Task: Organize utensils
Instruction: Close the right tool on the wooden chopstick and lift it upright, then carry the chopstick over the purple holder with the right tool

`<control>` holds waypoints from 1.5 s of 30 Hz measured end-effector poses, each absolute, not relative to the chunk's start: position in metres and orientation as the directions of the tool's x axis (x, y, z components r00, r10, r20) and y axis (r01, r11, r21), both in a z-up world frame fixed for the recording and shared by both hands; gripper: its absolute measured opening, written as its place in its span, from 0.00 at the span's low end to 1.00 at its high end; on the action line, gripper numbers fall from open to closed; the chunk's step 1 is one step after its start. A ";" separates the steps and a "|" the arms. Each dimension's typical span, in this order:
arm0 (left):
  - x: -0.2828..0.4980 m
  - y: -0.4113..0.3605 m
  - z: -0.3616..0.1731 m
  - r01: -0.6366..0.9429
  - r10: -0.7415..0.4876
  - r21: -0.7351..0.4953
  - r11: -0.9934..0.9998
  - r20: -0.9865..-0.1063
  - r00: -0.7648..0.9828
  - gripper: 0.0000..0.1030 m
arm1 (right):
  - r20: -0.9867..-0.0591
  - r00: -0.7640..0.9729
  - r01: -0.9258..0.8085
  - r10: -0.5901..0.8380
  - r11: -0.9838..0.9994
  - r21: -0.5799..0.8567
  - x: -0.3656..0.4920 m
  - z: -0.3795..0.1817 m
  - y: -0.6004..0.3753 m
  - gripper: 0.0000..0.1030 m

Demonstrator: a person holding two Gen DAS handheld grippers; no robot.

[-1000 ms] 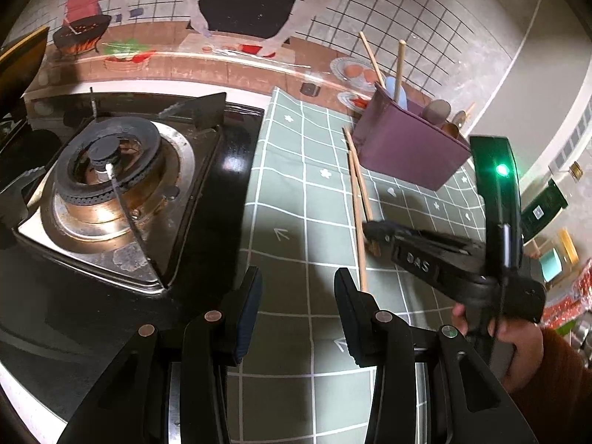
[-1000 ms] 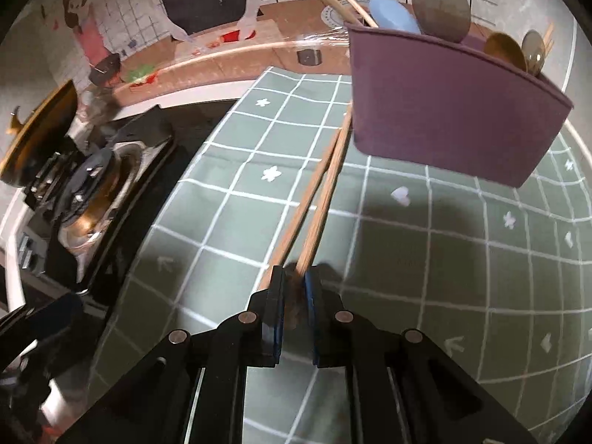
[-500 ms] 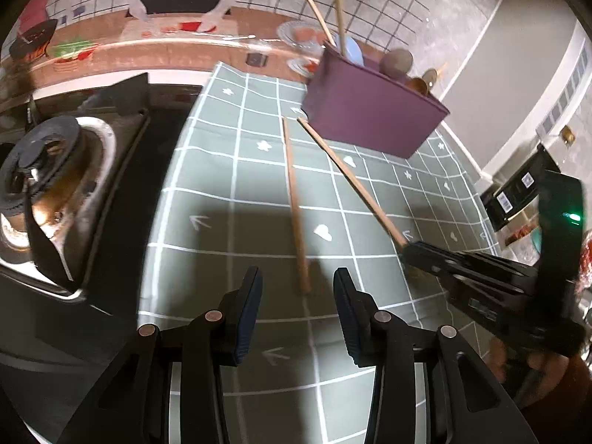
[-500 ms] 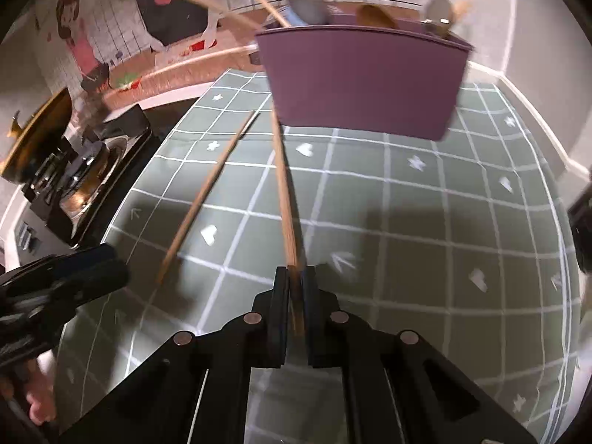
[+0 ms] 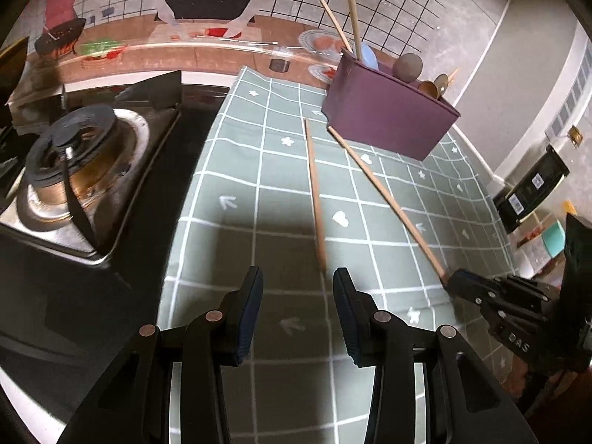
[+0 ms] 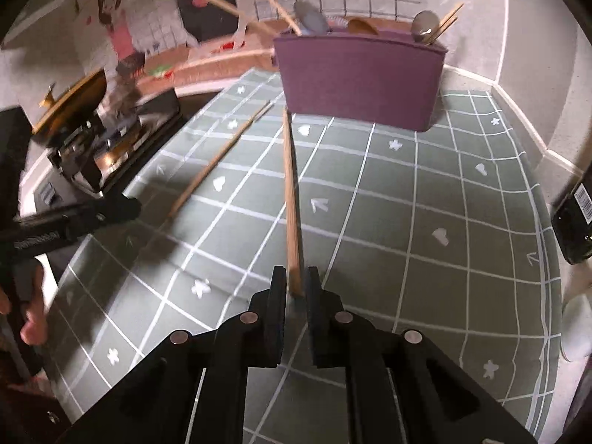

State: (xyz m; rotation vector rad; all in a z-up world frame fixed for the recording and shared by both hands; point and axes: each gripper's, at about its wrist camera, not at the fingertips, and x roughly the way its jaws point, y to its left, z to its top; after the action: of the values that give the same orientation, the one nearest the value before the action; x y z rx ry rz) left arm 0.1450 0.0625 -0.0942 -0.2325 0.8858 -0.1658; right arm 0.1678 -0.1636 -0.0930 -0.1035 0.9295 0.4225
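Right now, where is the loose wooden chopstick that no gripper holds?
The loose wooden chopstick lies on the green checked cloth, between the gas stove and the chopstick held by the right gripper, just ahead of the left gripper.

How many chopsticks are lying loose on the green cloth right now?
2. One chopstick lies free just ahead of the left hand-held gripper. The other chopstick has its near end pinched in the right hand-held gripper. More sticks stand in the purple holder.
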 end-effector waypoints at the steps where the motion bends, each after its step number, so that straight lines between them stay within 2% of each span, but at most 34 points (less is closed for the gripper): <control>1: 0.140 0.062 -0.094 0.053 -0.238 -0.264 0.963 -0.745 0.623 0.39 | -0.800 0.518 -0.397 0.303 0.913 0.090 0.168 -0.096 -0.162 0.10; 6: 0.125 0.055 -0.098 0.077 -0.228 -0.234 0.969 -0.738 0.635 0.39 | -0.800 0.529 -0.395 0.284 0.916 0.064 0.167 -0.101 -0.159 0.11; 13: 0.143 0.041 -0.102 0.065 -0.218 -0.229 0.971 -0.744 0.632 0.39 | -0.795 0.546 -0.419 0.265 0.908 0.015 0.173 -0.102 -0.151 0.10; 15: 0.151 0.037 -0.103 0.047 -0.200 -0.220 0.974 -0.752 0.628 0.39 | -0.795 0.545 -0.420 0.266 0.907 0.015 0.175 -0.101 -0.150 0.07; 28: 0.158 0.030 -0.107 0.025 -0.175 -0.208 0.978 -0.744 0.645 0.39 | -0.730 0.610 -0.320 0.307 0.939 0.128 0.177 -0.051 -0.192 0.08; 31: 0.165 0.025 -0.109 0.018 -0.148 -0.178 0.984 -0.753 0.641 0.29 | -0.722 0.618 -0.314 0.311 0.940 0.137 0.177 -0.048 -0.194 0.08; 38: 0.177 0.017 -0.113 -0.013 -0.107 -0.148 0.989 -0.766 0.634 0.22 | -0.698 0.649 -0.300 0.301 0.945 0.128 0.174 -0.035 -0.199 0.07; 39: 0.179 0.017 -0.113 -0.016 -0.103 -0.146 0.989 -0.767 0.634 0.20 | -0.693 0.657 -0.296 0.297 0.947 0.126 0.173 -0.033 -0.200 0.07; 41: 0.181 0.015 -0.114 -0.023 -0.083 -0.126 0.992 -0.768 0.635 0.06 | -0.681 0.670 -0.288 0.293 0.949 0.125 0.172 -0.027 -0.203 0.07; 45: 0.180 0.020 -0.108 -0.023 -0.087 -0.133 0.991 -0.757 0.648 0.05 | -0.663 0.695 -0.275 0.278 0.955 0.112 0.171 -0.015 -0.207 0.07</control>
State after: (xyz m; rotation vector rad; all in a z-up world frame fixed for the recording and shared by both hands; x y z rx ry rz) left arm 0.1801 0.0199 -0.1077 -0.1353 0.8664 -0.0362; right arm 0.1706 -0.2066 -0.0147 0.0044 0.7400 0.3089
